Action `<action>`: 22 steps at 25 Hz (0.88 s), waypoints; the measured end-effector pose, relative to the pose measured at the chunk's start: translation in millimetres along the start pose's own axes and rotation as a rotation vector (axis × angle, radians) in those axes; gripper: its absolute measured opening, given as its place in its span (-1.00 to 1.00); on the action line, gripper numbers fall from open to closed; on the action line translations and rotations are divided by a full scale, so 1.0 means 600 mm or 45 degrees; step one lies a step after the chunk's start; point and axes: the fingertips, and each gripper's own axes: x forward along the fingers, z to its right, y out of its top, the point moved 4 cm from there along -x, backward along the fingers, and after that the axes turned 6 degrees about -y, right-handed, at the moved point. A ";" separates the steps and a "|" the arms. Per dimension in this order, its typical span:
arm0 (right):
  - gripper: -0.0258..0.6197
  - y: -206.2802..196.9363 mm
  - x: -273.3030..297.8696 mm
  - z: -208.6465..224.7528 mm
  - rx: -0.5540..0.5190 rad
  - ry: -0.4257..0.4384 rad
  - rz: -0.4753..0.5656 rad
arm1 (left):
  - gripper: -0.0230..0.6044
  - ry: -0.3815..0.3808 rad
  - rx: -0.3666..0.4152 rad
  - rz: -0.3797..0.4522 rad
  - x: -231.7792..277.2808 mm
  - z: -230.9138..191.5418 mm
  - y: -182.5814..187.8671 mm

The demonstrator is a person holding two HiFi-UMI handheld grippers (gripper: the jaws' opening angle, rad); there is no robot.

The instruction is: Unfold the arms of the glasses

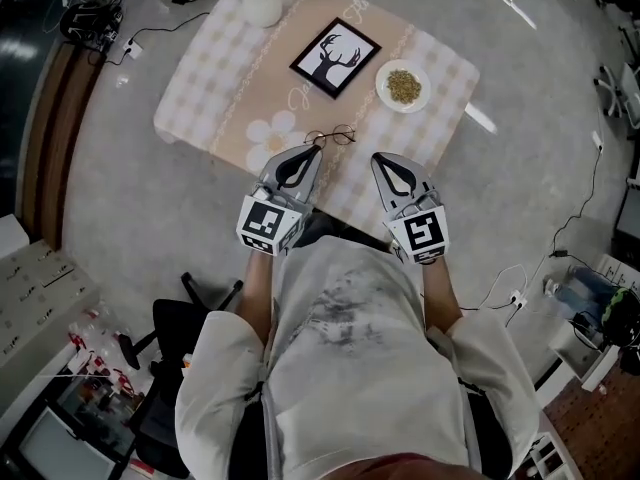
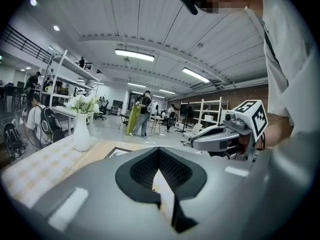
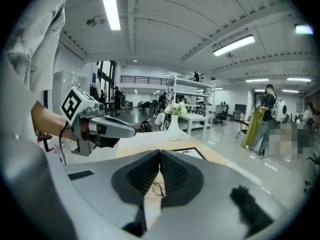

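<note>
Nearest the person, the left gripper (image 1: 316, 152) and the right gripper (image 1: 379, 159) hang side by side over the near edge of the table (image 1: 200, 98), both pointing away from the body and tilted a little down. In each gripper view the two jaws meet at their tips with nothing between them, so both are closed and empty. Just beyond the tips, slightly nearer the left gripper, the glasses (image 1: 331, 136) lie on the cloth, untouched. The right gripper view shows them through the gap under its closed jaws (image 3: 159, 188), low and ahead. They are too small to tell how the arms lie, though the task suggests folded. Farther on sit a frame (image 1: 335, 58) with a deer silhouette and, to its right, a plate (image 1: 403, 85) of seeds. A white vase (image 1: 262, 6) stands at the far edge. The step in hand looks like the approach, with no grip taken yet. The next move likely calls for both sets of jaws to open. One gripper would then pin the front of the thin wire glasses while the other catches an arm near its tip and swings it outward. The grip should be light, since wire this thin may slide on the cloth or bend.
</note>
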 end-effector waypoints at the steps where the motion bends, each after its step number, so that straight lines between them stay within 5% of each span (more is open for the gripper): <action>1: -0.87 -0.004 0.005 0.001 0.003 -0.003 -0.012 | -0.89 -0.006 -0.003 -0.013 0.004 -0.004 -0.005; 22: -0.87 -0.091 0.080 0.005 0.033 0.001 -0.218 | -0.88 -0.110 0.026 -0.300 0.072 -0.068 -0.123</action>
